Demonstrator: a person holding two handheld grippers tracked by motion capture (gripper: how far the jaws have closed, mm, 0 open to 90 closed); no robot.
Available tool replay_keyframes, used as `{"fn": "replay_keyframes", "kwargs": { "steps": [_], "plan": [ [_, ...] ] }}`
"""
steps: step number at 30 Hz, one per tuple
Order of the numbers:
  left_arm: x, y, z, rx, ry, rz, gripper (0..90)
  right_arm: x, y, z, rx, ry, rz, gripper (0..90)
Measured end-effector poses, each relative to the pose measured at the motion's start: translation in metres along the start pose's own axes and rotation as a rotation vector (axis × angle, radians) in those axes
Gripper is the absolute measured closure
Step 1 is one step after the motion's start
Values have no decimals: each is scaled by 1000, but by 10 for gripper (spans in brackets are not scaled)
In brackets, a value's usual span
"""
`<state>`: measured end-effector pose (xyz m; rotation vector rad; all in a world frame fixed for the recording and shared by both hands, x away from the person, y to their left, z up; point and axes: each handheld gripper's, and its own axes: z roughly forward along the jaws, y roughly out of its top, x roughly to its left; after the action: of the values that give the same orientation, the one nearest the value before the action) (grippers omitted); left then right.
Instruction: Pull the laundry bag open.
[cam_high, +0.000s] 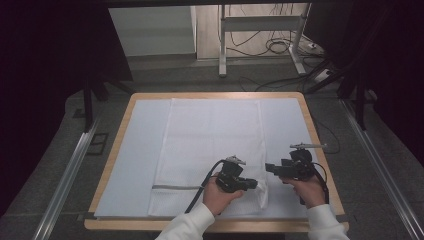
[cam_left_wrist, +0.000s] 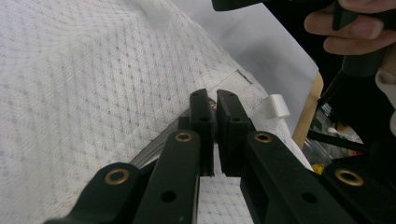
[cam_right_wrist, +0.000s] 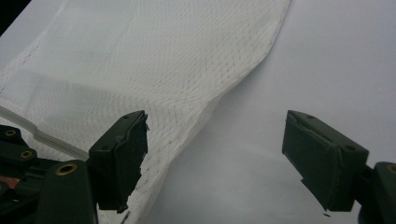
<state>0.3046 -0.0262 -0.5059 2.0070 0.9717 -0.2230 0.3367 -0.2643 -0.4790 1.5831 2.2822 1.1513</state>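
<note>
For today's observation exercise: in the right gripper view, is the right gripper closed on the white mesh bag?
No. The right gripper stands wide open, with the edge of the white mesh bag beside one jaw and nothing pressed between them.

The counter (cam_high: 121, 131) is a light wooden board with rounded corners, and most of its top is covered by a pale bluish sheet (cam_high: 135, 165). It sits on a grey carpeted floor (cam_high: 45, 175), with a metal rail (cam_high: 65, 185) running along the floor on the left and another rail (cam_high: 385, 175) on the right. Both sides are boxed in by dark curtains (cam_high: 45, 75), so the edges look pretty gloomy. Behind the counter there's a white panel (cam_high: 150, 30) and the legs of a white metal frame (cam_high: 222, 45), with a tangle of black cables (cam_high: 275, 47) and a power strip (cam_high: 322, 75) lying on the floor. Lighting is even, from above.
</note>
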Motion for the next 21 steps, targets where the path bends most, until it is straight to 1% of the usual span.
{"fn": "replay_keyframes", "kwargs": {
  "steps": [4,9,14,18,21],
  "plan": [
    [1,0,-4,-5,5,2,865,1,1,1,4,14,8,221],
    [3,0,-12,-22,7,3,865,4,2,4,9,34,19,220],
    [6,-1,-21,-38,12,-2,865,5,2,3,3,36,24,220],
    [8,-2,-23,-39,14,-1,865,6,3,4,-2,40,32,221],
    [7,-2,-23,-40,12,1,865,7,3,5,-5,59,42,220]
  ]
}}
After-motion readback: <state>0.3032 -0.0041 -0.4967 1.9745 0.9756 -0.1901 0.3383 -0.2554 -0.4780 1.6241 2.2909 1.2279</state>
